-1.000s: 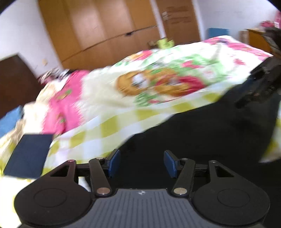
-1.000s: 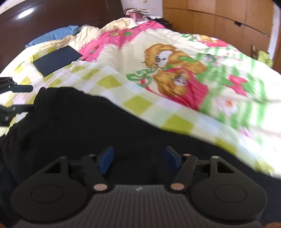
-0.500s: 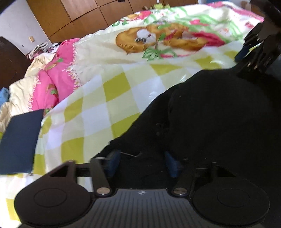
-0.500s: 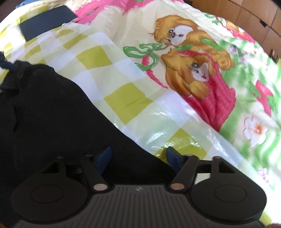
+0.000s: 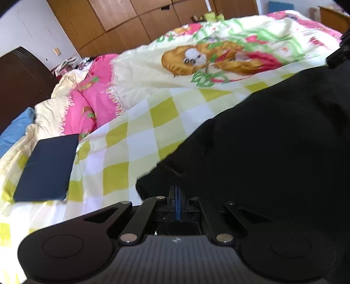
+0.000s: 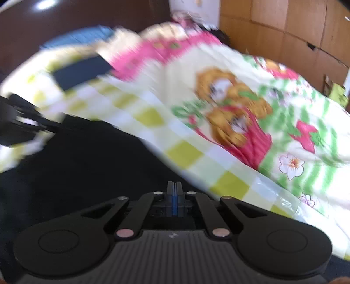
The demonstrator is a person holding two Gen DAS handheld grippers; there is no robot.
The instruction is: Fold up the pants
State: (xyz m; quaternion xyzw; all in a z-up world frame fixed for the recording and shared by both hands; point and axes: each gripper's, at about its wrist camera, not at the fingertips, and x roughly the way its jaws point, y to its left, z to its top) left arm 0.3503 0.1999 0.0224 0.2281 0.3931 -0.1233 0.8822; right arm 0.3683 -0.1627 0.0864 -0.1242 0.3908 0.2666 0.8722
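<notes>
1. The left gripper (image 5: 177, 197) is clenched, its blue pads pressed flat together at the edge of the black pants (image 5: 273, 142); whether cloth lies between them cannot be told.
2. The right gripper (image 6: 174, 197) is likewise clenched, its pads meeting over the same dark fabric (the view is blurred).
3. The pants, soft and matte, lie in a rumpled mass on the quilt (image 5: 140, 139), a glossy cover of yellow-and-white checks with a cartoon print (image 5: 214, 59).
4. A flat, dark blue rectangle (image 5: 47, 168) lies on the quilt, well apart from the pants.
5. Wooden wardrobe panels (image 5: 131, 19) stand beyond the bed.
</notes>
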